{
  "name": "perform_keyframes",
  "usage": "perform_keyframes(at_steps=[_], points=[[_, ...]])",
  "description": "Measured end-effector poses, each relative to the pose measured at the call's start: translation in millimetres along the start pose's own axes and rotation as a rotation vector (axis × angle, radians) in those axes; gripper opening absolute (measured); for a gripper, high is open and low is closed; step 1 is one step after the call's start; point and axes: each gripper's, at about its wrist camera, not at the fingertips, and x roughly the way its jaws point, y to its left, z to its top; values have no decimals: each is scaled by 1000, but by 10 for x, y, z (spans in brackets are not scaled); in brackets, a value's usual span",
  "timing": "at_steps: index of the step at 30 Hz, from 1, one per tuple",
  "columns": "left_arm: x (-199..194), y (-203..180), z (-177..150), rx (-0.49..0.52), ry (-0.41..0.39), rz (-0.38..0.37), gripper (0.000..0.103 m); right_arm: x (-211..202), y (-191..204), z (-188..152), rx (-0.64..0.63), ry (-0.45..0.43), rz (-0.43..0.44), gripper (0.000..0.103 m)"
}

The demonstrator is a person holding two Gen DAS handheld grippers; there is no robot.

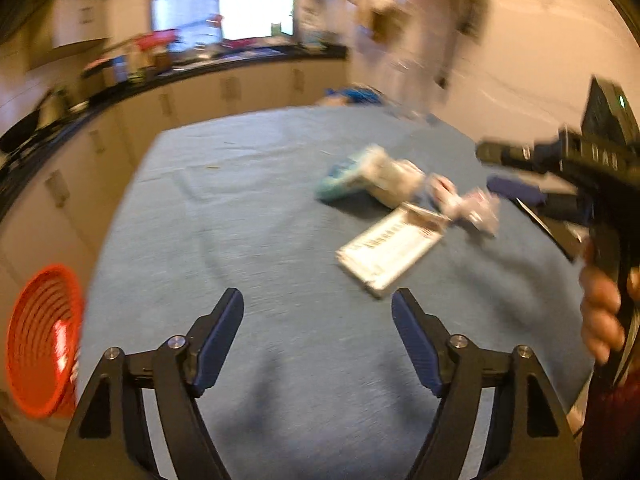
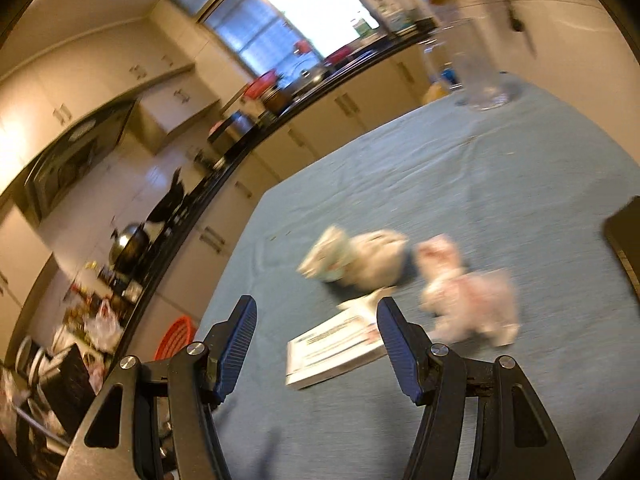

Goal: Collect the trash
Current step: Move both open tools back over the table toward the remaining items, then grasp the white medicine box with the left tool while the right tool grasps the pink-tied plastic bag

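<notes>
Trash lies on the blue tablecloth: a flat white box with a barcode, a crumpled teal and white wrapper, and a crumpled pink and white wrapper. My left gripper is open and empty, above the cloth, short of the box. My right gripper shows at the right of the left wrist view, near the pink wrapper. In the right wrist view it is open and empty, just above the box, with the teal wrapper and the pink wrapper beyond.
A red basket sits on the floor left of the table; it also shows in the right wrist view. A dark flat object lies at the table's right edge. A clear container stands at the far end. Kitchen counters run behind.
</notes>
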Motion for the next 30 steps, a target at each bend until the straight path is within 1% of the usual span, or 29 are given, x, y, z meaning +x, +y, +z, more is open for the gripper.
perform_keyframes(at_steps=[2, 4, 7, 10, 14, 16, 18, 20, 21, 22, 24, 30], points=[[154, -108, 79, 54, 20, -17, 78, -78, -148, 56, 30, -15, -25, 67], [311, -178, 156, 78, 58, -46, 78, -130, -280, 99, 66, -20, -46, 67], [511, -272, 228, 108, 94, -93, 78, -177, -439, 155, 97, -24, -69, 67], [711, -366, 312, 139, 119, -99, 78, -170, -552, 200, 114, -12, -95, 67], [940, -464, 387, 164, 171, -135, 78, -98, -647, 243, 110, 21, -131, 67], [995, -526, 413, 184, 172, -111, 79, -36, -675, 260, 96, 44, -159, 67], [1028, -558, 434, 188, 172, -116, 79, 32, -701, 276, 91, 55, -182, 67], [1052, -589, 441, 181, 170, -98, 79, 78, -718, 249, 76, 68, -207, 67], [1055, -591, 434, 177, 170, -106, 76, 111, -722, 245, 71, 72, -222, 67], [1074, -603, 429, 172, 170, -107, 73, 135, -730, 240, 65, 74, -228, 67], [1060, -629, 391, 175, 160, -78, 68, 196, -734, 223, 50, 89, -235, 67], [973, -668, 276, 170, 145, -65, 67, 391, -674, 134, -6, 152, -246, 67]])
